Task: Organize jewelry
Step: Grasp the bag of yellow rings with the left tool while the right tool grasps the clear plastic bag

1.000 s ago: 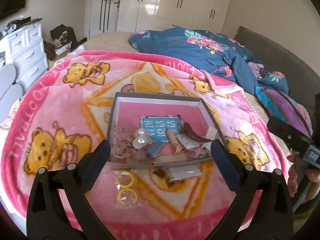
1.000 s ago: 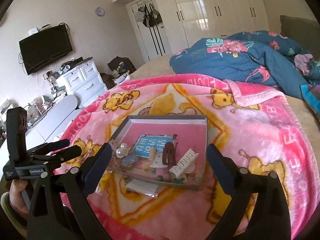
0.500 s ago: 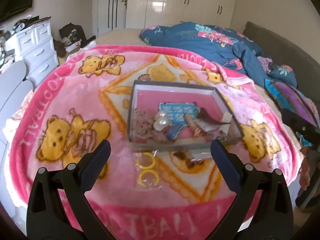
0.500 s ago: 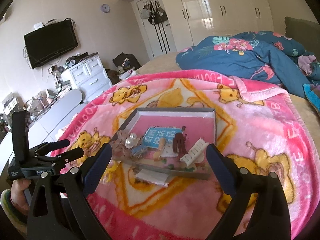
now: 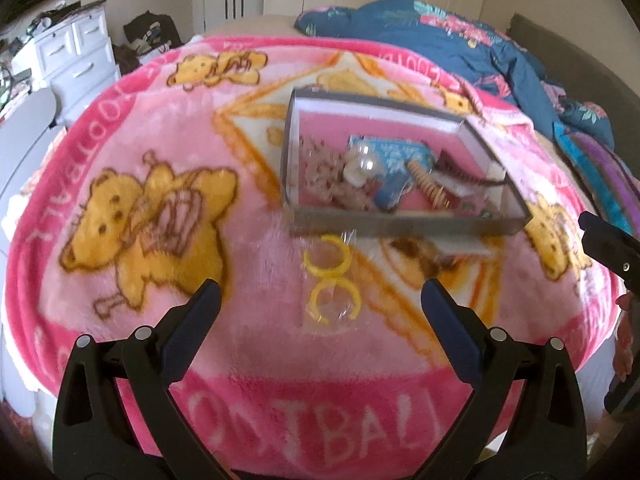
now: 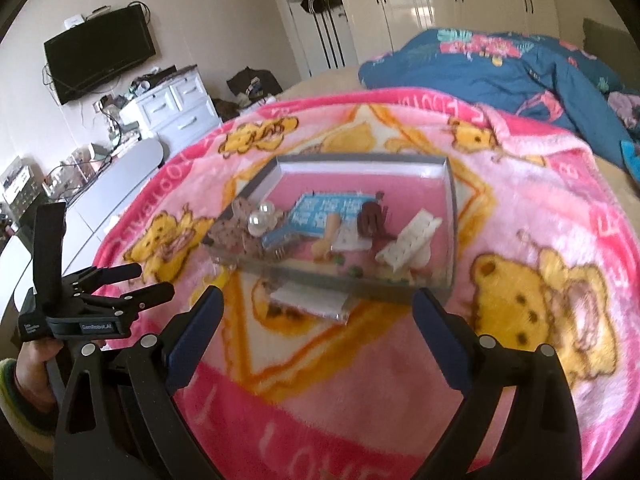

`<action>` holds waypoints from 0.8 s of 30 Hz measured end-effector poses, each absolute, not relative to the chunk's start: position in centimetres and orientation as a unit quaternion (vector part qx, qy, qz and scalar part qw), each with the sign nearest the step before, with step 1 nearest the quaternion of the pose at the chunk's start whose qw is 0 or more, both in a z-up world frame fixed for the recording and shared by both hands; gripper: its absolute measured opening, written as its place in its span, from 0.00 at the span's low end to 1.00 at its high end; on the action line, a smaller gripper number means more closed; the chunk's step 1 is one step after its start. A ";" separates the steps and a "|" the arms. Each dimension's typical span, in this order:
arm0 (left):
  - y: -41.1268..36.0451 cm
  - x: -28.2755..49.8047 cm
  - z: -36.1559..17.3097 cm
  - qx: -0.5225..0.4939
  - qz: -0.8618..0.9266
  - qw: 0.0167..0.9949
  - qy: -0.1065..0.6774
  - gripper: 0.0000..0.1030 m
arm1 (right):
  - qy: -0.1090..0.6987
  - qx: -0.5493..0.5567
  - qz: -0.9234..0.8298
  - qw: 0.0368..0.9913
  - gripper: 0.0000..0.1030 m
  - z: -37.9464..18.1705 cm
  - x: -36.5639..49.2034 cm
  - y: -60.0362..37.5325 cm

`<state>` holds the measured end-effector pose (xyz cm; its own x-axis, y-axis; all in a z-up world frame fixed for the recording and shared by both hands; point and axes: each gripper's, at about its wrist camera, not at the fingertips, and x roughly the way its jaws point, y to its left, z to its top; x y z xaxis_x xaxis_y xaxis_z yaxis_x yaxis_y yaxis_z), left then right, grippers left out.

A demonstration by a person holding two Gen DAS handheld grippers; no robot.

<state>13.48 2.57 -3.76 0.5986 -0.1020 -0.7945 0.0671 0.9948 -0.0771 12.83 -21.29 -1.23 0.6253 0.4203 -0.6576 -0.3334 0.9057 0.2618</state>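
Centrally on the pink blanket [image 5: 168, 128] sat the grey tray [image 5: 404, 227], holding a heap of jewelry [image 5: 362, 166] and hair clips [image 6: 408, 246]. Just beside the tray's near wall lay a clear bag of yellow rings [image 5: 329, 280]. Short of that bag hung the left gripper [image 5: 320, 300], fingers apart and empty; the right gripper [image 6: 318, 308] hovered near the tray's near wall, likewise spread wide.

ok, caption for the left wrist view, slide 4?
Open left gripper above a clear packet of yellow rings on a pink bear-print blanket, before a grey jewelry tray.
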 end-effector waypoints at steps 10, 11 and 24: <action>1.7 14.7 -7.2 -0.006 -0.053 0.875 0.482 0.86 | 0.426 0.071 0.216 0.876 0.92 -5.3 14.6 -19.0; 1.7 14.8 -7.3 -0.007 -0.055 0.874 0.482 0.84 | 0.430 0.074 0.216 0.874 0.92 -5.6 14.9 -18.9; 1.4 16.7 -8.7 -0.012 -0.076 0.860 0.504 0.35 | 0.470 0.097 0.195 0.855 0.92 -8.5 18.0 -16.8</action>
